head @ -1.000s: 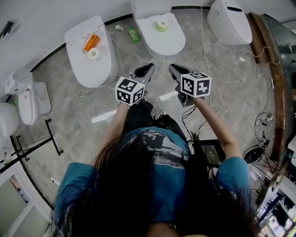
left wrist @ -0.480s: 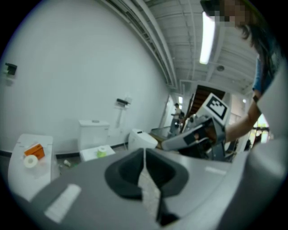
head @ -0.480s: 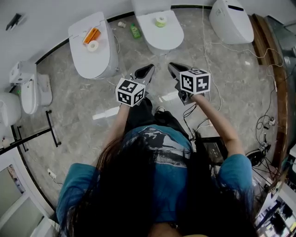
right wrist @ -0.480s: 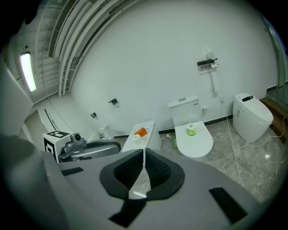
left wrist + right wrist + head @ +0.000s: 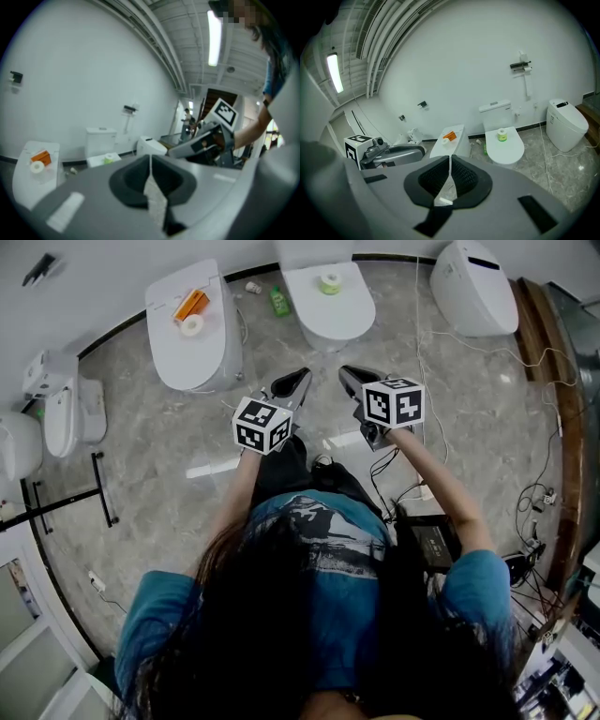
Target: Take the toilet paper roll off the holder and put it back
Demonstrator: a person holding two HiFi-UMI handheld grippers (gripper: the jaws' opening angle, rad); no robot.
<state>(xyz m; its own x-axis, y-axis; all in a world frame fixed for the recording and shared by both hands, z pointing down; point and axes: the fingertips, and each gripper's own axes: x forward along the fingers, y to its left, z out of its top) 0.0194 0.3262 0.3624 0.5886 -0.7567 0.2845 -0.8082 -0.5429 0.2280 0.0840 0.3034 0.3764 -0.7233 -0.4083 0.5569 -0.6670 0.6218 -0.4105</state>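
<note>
The room is a showroom-like space with a grey marbled stone floor [image 5: 150,456] that meets a plain white wall [image 5: 478,61] along a dark skirting line. Several white ceramic toilets stand along that wall. A dark brown wooden ledge [image 5: 544,348] edges the floor on the right, and a thin black metal rail stand [image 5: 66,502] sits at the left. A small green plastic bottle [image 5: 279,302] lies on the floor between two of the toilets.

A small white toilet paper roll [image 5: 192,325] lies flat on the closed lid of the left white toilet [image 5: 202,357], just beside an orange rectangular packet [image 5: 190,304]. A second roll with a pale green band [image 5: 329,282] stands on the closed lid of the middle white toilet [image 5: 333,320]. High on the wall above that toilet's cistern hangs a short black wall-mounted holder [image 5: 519,65]. Something small and white sits at its right end, too small to tell whether it is a roll.

No print in the room is large enough to read; the gripper cubes carry only black-and-white square markers.

The grey left gripper [image 5: 300,379] and the grey right gripper [image 5: 348,374] are held side by side in the air over the floor, well apart from both rolls and the holder. Each has its jaws pressed together with nothing between them.
</note>
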